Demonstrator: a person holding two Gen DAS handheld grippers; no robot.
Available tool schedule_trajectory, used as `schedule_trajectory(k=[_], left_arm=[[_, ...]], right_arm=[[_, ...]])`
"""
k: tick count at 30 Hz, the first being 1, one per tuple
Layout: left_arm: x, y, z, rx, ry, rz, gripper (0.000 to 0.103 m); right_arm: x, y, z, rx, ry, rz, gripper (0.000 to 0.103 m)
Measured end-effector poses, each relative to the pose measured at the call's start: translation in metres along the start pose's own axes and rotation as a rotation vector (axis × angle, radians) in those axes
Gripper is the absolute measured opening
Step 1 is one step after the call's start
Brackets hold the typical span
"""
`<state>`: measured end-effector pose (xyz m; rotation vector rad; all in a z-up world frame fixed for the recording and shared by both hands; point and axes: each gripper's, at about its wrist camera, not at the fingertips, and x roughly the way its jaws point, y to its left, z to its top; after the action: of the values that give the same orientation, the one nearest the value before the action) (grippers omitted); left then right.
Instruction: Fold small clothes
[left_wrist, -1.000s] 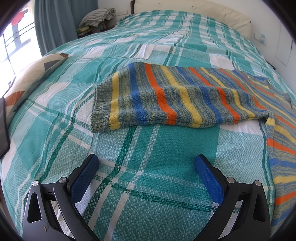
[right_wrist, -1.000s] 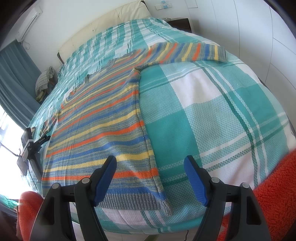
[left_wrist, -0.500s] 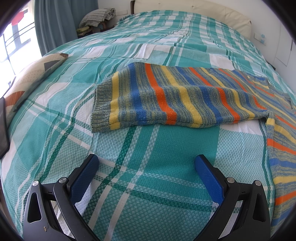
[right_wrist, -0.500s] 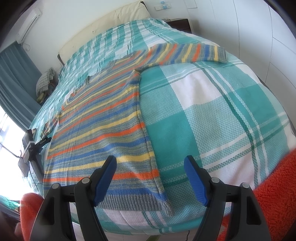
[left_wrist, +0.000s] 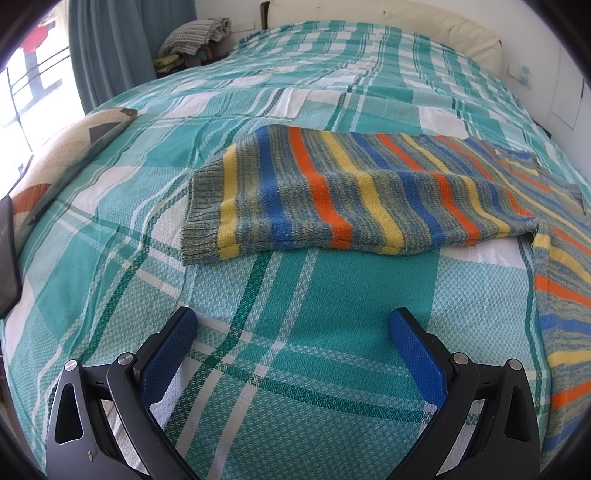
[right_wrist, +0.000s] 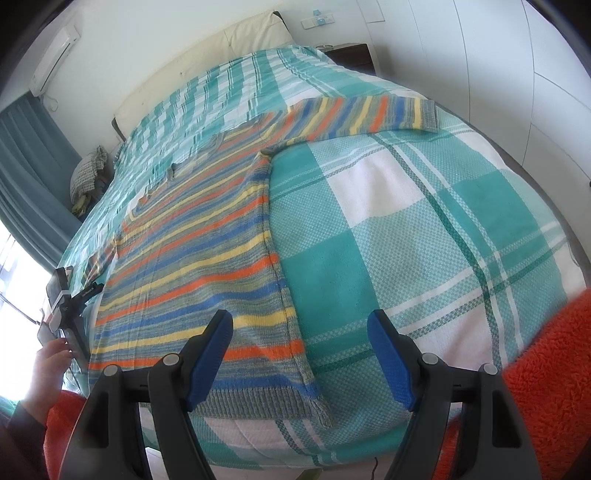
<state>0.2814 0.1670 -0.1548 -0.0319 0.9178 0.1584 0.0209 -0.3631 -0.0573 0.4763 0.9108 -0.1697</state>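
Observation:
A striped knit sweater (right_wrist: 207, 258) in orange, blue, yellow and grey lies flat on the bed, sleeves spread out. Its left sleeve (left_wrist: 354, 199) lies across the left wrist view, grey cuff (left_wrist: 201, 218) to the left. Its right sleeve (right_wrist: 369, 114) stretches to the far right in the right wrist view. My left gripper (left_wrist: 291, 332) is open and empty, over bare bedspread short of the left sleeve. My right gripper (right_wrist: 301, 336) is open and empty, above the sweater's bottom right corner (right_wrist: 314, 398) at the hem.
The bed carries a teal and white plaid bedspread (left_wrist: 332, 295). A patterned cushion (left_wrist: 55, 166) and a dark flat device (left_wrist: 7, 266) lie at the left edge. Folded cloths (left_wrist: 195, 37) sit by the curtain. The left gripper and hand (right_wrist: 59, 317) show at left.
The right wrist view has shifted slightly, with the sweater's hem corner now a little closer between the fingers. The left gripper has not moved.

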Motion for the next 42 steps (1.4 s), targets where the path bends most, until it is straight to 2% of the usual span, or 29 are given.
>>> schedule_trajectory(k=[15, 20, 23, 27, 31, 33, 36, 42], left_arm=[[-0.001, -0.002, 0.0, -0.005, 0.003, -0.005, 0.103], [-0.002, 0.001, 0.003, 0.005, 0.065, -0.035, 0.103], [-0.019, 0.008, -0.001, -0.006, 0.09, -0.046, 0.102], [-0.074, 0.014, -0.013, -0.052, 0.019, -0.091, 0.102], [-0.134, 0.015, -0.027, -0.125, -0.093, -0.205, 0.102], [-0.151, 0.014, -0.037, -0.156, -0.136, -0.23, 0.102], [-0.156, 0.016, -0.05, -0.192, -0.178, -0.211, 0.102], [-0.128, 0.026, -0.065, -0.192, -0.102, -0.133, 0.102]], right_arm=[[0.006, 0.005, -0.003, -0.018, 0.019, -0.01, 0.075], [0.006, 0.005, -0.002, -0.023, 0.016, -0.006, 0.075], [0.001, 0.0, 0.005, 0.002, 0.005, 0.026, 0.075], [-0.011, -0.03, 0.044, 0.072, -0.06, 0.073, 0.075], [-0.006, -0.093, 0.121, 0.237, -0.135, 0.079, 0.075], [0.015, -0.124, 0.161, 0.294, -0.118, 0.088, 0.075], [0.058, -0.163, 0.197, 0.402, -0.027, 0.137, 0.073], [0.103, -0.192, 0.226, 0.429, 0.025, 0.105, 0.061]])
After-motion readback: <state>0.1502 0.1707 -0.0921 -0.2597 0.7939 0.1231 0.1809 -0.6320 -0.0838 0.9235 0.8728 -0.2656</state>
